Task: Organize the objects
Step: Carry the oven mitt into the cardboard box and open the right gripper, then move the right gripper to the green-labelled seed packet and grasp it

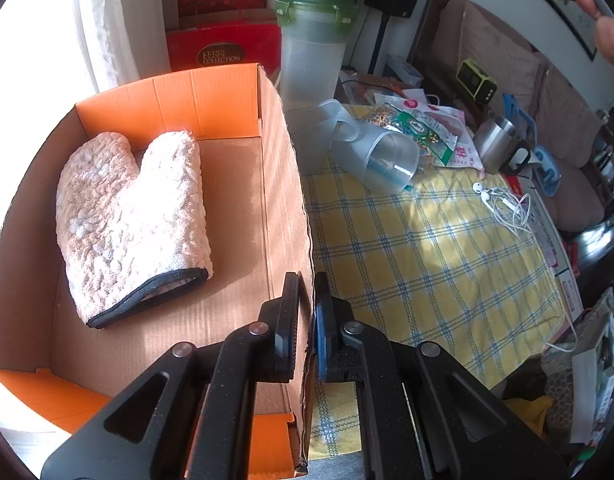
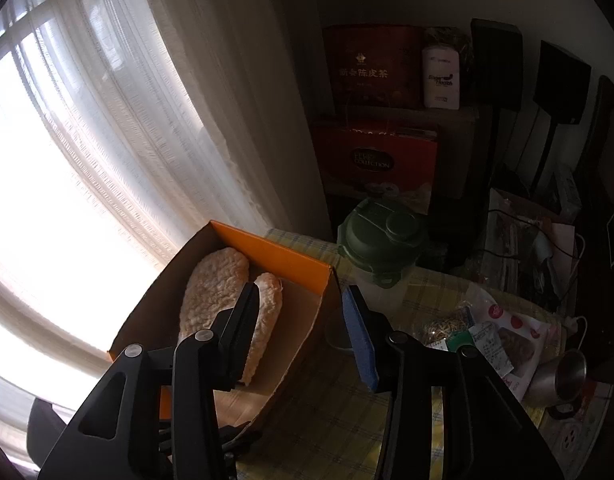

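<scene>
Cluttered living-room corner, sheer curtain (image 2: 119, 128) glowing at left, sofa at far right; tabletop (image 1: 427, 264) under yellow-and-blue checked cloth. Orange-lined cardboard box (image 1: 211, 100) at window side, fluffy pink mitt (image 1: 131, 220) lying flat inside, cuff toward camera. Left gripper (image 1: 306, 320) clenched on the box's right wall, one finger inside, one outside, steadying it. Right gripper (image 2: 303, 332) hovering above the box's near corner, fingers spread, nothing between them. Still out on the cloth: clear plastic jug (image 1: 371, 148) tipped on its side, snack packets (image 1: 431, 128) just behind it, steel mug (image 1: 499, 144), tangled white earphones (image 1: 503, 204), tall green-lidded shaker (image 1: 313, 40) upright beside the box. Likely step: fetching a next loose item for the box. Best kept: left grip firm but not crushing the thin wall; right fingers taken wide to the jug, closed on handle or rim rather than the slick round body; lowered beside the mitt, not on top.
</scene>
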A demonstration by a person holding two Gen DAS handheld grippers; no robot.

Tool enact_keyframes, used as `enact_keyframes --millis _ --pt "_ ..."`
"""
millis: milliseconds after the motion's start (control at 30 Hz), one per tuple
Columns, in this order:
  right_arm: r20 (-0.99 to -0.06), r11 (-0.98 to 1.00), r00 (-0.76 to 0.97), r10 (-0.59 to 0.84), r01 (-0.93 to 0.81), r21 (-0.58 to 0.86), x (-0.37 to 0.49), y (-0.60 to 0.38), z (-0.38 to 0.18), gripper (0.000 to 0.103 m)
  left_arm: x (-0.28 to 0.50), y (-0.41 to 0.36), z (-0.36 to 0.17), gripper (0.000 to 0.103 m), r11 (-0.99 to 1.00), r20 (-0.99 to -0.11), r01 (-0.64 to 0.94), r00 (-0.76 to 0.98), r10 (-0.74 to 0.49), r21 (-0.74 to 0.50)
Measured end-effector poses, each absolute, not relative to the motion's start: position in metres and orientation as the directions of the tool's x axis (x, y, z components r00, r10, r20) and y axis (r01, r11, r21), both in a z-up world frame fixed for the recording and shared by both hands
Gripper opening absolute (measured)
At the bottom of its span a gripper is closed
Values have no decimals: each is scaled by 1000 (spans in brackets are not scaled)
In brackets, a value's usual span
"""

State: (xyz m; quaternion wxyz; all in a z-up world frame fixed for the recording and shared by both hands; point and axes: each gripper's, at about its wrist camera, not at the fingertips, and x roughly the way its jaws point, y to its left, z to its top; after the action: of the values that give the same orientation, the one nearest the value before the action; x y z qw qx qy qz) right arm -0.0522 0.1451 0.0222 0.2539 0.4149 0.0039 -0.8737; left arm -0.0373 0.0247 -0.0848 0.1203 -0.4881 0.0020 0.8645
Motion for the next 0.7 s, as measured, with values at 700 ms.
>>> enact_keyframes --millis 700 --pt "-799 -993 -593 -99 106 45 -59 288 -52 54 -41 28 -85 7 -973 -844 -201 -498 199 -111"
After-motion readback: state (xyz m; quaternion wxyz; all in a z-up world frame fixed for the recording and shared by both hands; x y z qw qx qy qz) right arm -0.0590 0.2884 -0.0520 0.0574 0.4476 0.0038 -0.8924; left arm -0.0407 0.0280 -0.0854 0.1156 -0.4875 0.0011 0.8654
